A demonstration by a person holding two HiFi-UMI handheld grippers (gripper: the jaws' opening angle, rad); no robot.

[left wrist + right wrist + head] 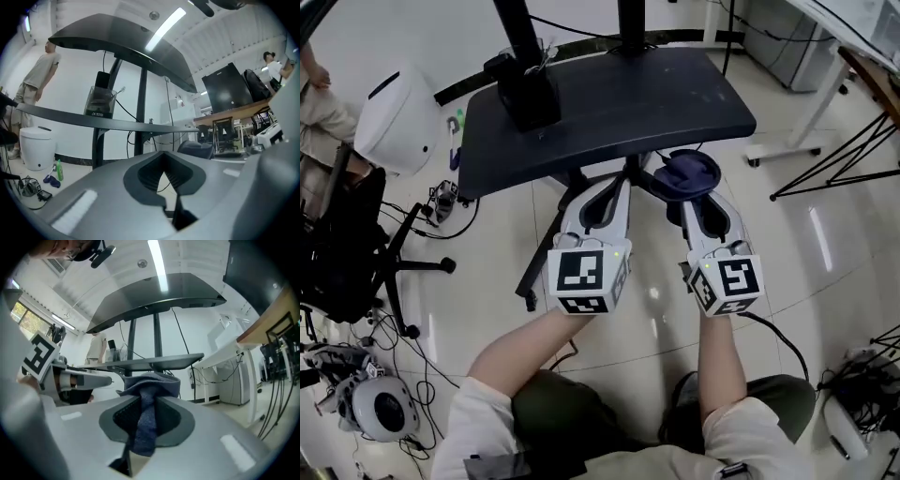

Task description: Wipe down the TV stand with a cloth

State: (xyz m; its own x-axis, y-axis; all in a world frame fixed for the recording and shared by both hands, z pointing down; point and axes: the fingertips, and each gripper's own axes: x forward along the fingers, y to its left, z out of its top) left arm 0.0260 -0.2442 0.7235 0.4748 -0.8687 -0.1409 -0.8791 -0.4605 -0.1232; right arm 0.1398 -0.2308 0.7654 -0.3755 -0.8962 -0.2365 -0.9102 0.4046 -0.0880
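1. Head view: our two bare forearms reach forward side by side. The left tool [607,192] and the right tool [701,202] point toward the TV stand [517,28]. Both tools are pale grey plastic, each with a cube of black-and-white square markers at the back.
2. Same view: the cloth [686,173] is dark blue and bunched into a round lump at the tips of the right tool, near the front edge of the surface [619,103]. This surface is matt and dark, with a curved front and rounded corners. A black box [525,94] stands on its left part. The floor [825,244] is of glossy pale tiles.
3. Left gripper view: the jaws of the left tool [164,176] are together, and nothing is between the ribbed dark pads. We see the surface [117,123] almost edge-on, as a thin line.
4. Right gripper view: the right tool [140,420] is closed on the cloth [150,385]. A strip of the soft, woven blue fabric runs between the ribbed pads and bulges over the tips.
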